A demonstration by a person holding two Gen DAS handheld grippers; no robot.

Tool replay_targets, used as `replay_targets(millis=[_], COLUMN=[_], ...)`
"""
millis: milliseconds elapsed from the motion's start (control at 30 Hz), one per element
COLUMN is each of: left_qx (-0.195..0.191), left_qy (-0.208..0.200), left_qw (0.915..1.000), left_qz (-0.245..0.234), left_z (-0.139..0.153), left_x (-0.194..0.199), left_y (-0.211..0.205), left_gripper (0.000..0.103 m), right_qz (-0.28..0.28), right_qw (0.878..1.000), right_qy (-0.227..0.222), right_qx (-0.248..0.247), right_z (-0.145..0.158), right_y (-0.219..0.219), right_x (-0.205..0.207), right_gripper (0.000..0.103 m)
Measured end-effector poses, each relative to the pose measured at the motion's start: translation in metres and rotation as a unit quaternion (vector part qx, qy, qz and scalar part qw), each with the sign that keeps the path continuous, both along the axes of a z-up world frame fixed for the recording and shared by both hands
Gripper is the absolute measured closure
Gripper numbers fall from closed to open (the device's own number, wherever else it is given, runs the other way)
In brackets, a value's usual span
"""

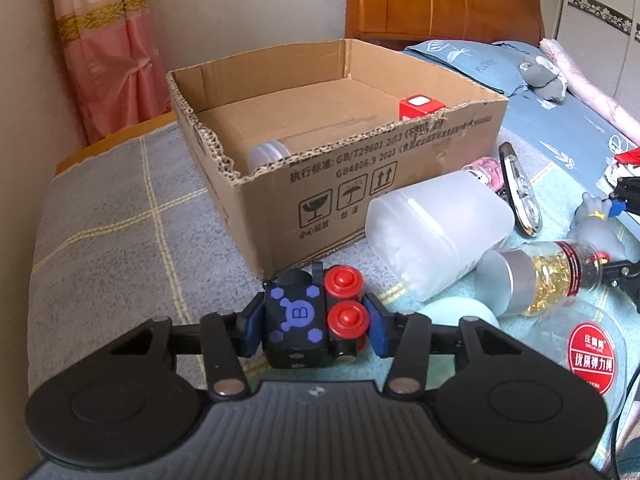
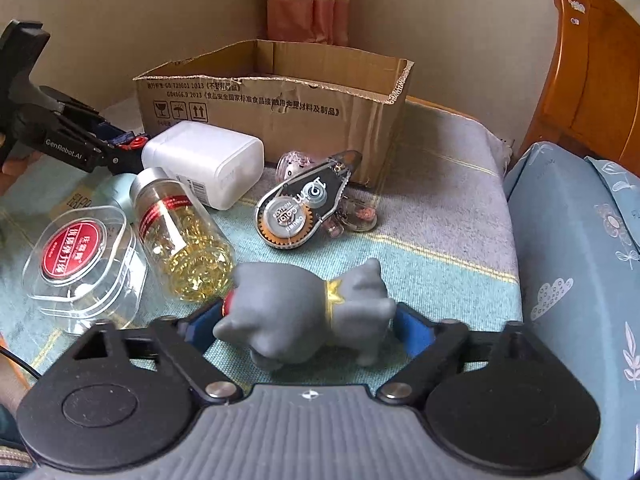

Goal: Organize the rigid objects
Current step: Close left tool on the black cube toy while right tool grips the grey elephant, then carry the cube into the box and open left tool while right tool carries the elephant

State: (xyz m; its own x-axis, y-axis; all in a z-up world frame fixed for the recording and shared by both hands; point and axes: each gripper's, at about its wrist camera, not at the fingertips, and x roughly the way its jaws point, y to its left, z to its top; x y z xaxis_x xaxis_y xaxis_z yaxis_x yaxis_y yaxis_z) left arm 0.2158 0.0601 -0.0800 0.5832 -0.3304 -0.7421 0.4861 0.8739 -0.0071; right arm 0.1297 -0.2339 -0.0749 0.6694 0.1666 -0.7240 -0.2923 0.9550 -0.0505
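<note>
**Both tongs loaded beside the cardboard box**

Right now the left tongs [image 1: 313,322] are clamped on a black toy block with red knobs [image 1: 310,316], just in front of the open cardboard box [image 1: 360,184] on the bed [image 1: 100,216]. The right tongs [image 2: 308,326] grip a grey animal figurine [image 2: 304,312] lying sideways between the blue pads. Near the box lie a frosted white container [image 2: 208,160], a bottle of golden capsules [image 2: 180,228], a correction tape dispenser [image 2: 308,204] and a clear lidded case [image 2: 80,256].
</note>
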Motion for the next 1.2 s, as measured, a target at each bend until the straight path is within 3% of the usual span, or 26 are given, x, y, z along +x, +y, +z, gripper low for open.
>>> replay_targets(millis=[67,467,900,1200], left_qx=[0.000,0.009,0.017,0.012], left_qy=[0.001,-0.001,0.000,-0.026], left_qw=[1.0000,0.9998,0.9997,0.9995], left_qz=[0.003,0.018,0.017,0.009], left_z=[0.000,0.022,0.070,0.113], left_x=[-0.001,-0.015,-0.030,-0.010], left_y=[0.000,0.005,-0.009,-0.022], left_gripper=[0.054,0.054,0.054,0.054], right_qz=[0.002,-0.002,0.028,0.061], right_qw=[1.000,1.000,0.999,0.996], right_qy=[0.003,-0.002,-0.023,-0.054], right_qx=[0.001,0.017,0.025,0.032], right_z=[0.001,0.024,0.058,0.098], right_y=[0.001,-0.004,-0.005,0.002], right_x=[0.000,-0.002,0.005,0.034], right_gripper=[0.025,0.026,0.026,0.026])
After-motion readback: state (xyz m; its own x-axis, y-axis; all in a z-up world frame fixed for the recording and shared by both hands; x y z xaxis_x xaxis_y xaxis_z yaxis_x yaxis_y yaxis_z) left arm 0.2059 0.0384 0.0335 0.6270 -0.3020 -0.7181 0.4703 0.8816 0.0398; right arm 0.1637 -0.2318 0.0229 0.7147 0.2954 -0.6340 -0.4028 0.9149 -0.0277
